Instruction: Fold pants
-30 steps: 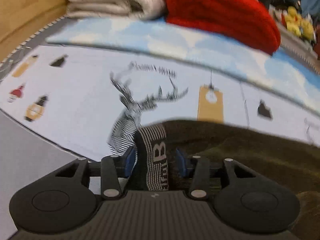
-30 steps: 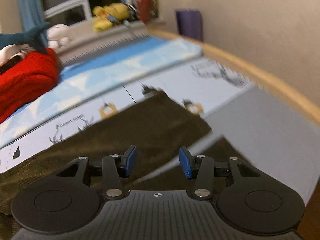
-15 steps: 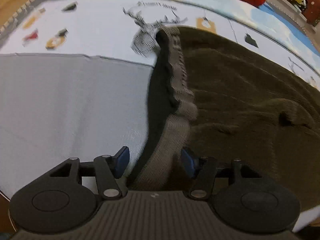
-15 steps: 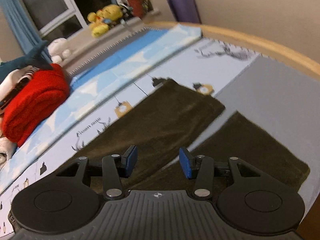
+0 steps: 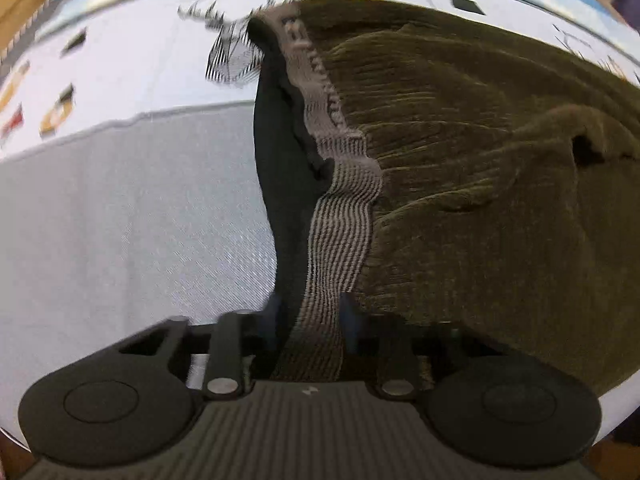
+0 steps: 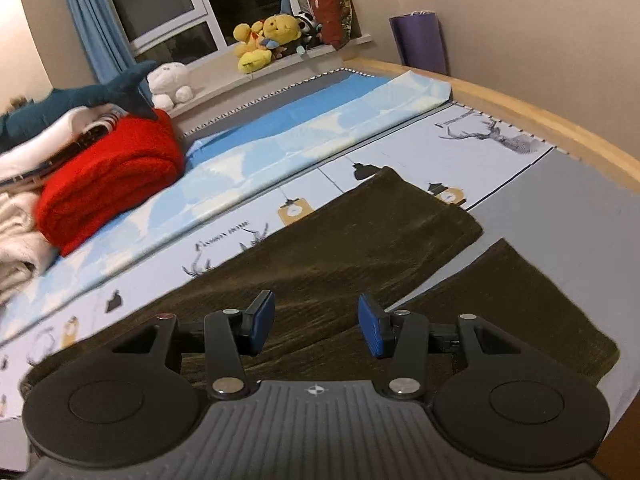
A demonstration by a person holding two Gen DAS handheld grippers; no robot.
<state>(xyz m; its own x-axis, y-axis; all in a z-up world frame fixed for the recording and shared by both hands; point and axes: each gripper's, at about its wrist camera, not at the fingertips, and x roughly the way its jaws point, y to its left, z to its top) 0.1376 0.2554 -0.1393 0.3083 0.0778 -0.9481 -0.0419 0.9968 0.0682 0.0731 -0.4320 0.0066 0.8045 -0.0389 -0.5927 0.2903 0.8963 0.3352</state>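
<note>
Dark olive corduroy pants (image 5: 460, 152) lie spread on the bed, with a grey striped elastic waistband (image 5: 340, 220) running toward me in the left wrist view. My left gripper (image 5: 310, 324) is shut on that waistband, its fingers close on either side of it. In the right wrist view the two pant legs (image 6: 360, 240) stretch away, side by side with a gap between them. My right gripper (image 6: 316, 324) is open and empty, held above the pants near the crotch.
The bed sheet (image 6: 400, 152) is pale with printed deer and lanterns, and grey near the front (image 5: 120, 220). A red folded blanket (image 6: 108, 176) and white bedding (image 6: 20, 216) sit at the back left. Plush toys (image 6: 268, 40) line the windowsill. A wooden bed frame (image 6: 540, 120) runs along the right.
My left gripper has closed its fingers onto the waistband. My right gripper has risen and tilted back, so more of the legs and the room shows.
</note>
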